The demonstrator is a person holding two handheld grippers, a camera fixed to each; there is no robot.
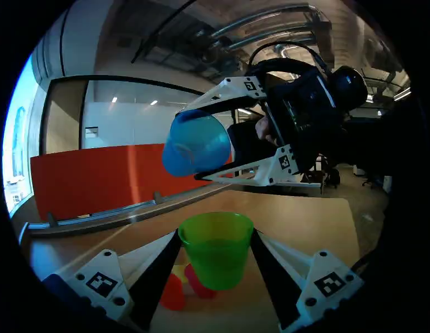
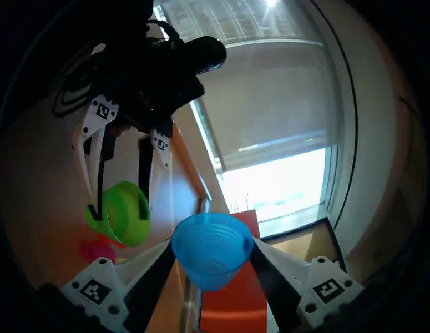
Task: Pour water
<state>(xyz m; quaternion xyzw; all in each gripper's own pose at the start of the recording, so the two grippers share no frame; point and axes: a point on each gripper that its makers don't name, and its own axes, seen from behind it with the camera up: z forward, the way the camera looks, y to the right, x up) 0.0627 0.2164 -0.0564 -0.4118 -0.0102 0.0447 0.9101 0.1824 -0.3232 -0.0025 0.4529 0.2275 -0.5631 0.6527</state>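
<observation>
Clearly, the left gripper [image 1: 216, 238] is clenched on a green plastic cup [image 1: 216, 258]. In the left gripper view its two fingers press on both sides of the cup, just under the rim, and the cup stands upright between them above a wooden table [image 1: 309, 216]. A faint line shows inside the green wall, but I cannot tell if it is water.

Farther off and higher in the same view is the right gripper [image 1: 188, 145], held by a hand [image 1: 264, 130] in a dark sleeve. It grasps a blue plastic cup [image 1: 195, 143] between its white fingers. This cup is tipped far over — almost on its side, with the bottom turned partly to the camera. The two cups are apart and do not touch.

On the table under the green cup lie small red plastic things [image 1: 173, 293] and a yellow one [image 1: 178, 272]; their shape is too blurred to name. Behind the table stands an orange partition panel [image 1: 98, 177].

In the right gripper view the blue cup sits between the near fingers with its open mouth to the camera, and ribbed rings show inside it. The green cup hangs further off in the left gripper — its mouth is also turned here. A bright window [image 2: 281, 188] with a lowered blind [image 2: 270, 105] is behind.
</observation>
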